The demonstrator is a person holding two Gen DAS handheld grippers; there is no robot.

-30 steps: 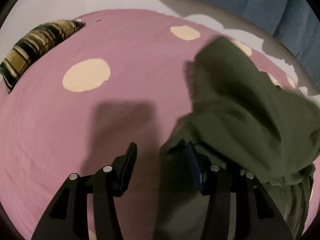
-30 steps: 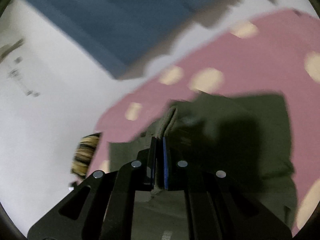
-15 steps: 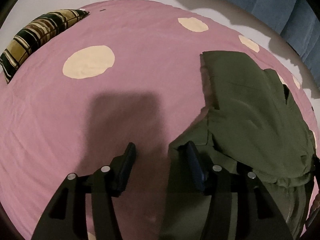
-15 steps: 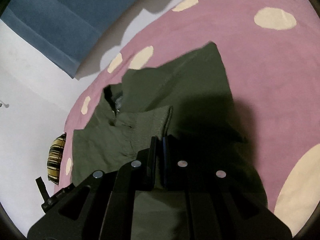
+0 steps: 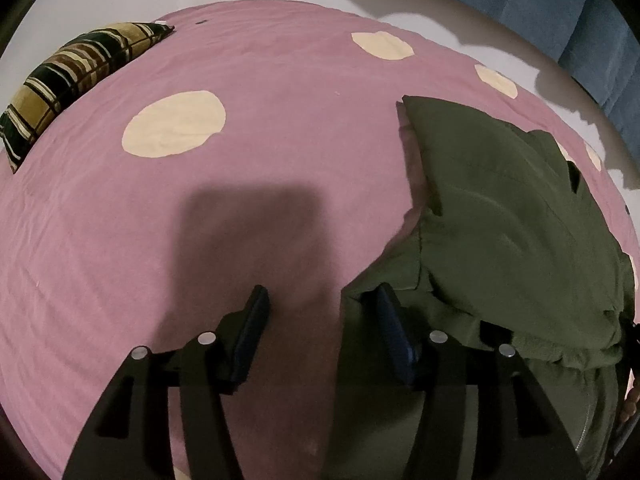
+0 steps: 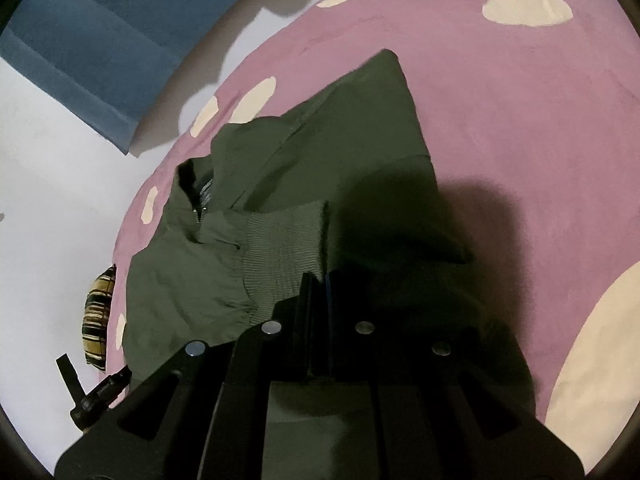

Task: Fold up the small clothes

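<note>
A dark green zip jacket [image 5: 500, 220] lies on the pink bedspread [image 5: 200, 220], with one sleeve folded across its body. In the right wrist view the jacket [image 6: 340, 140] fills the middle, and its ribbed cuff [image 6: 284, 236] runs into my right gripper [image 6: 318, 276], which is shut on it low over the cloth. My left gripper [image 5: 320, 292] hangs over the jacket's near left edge. Its jaws are opening, with the right finger over the fabric edge and mostly bare bedspread between them.
The bedspread has cream dots [image 5: 174, 124]. A striped brown and black cushion [image 5: 72, 76] lies at its far left edge. Blue upholstery [image 5: 560, 0] stands beyond the bed by a white wall. A person's fingers [image 5: 630, 400] show at the right rim.
My right gripper came down with the cuff, and the lifted sleeve now lies across the jacket. The jacket has settled flat. My left gripper's jaws have spread slightly and stayed in place.
</note>
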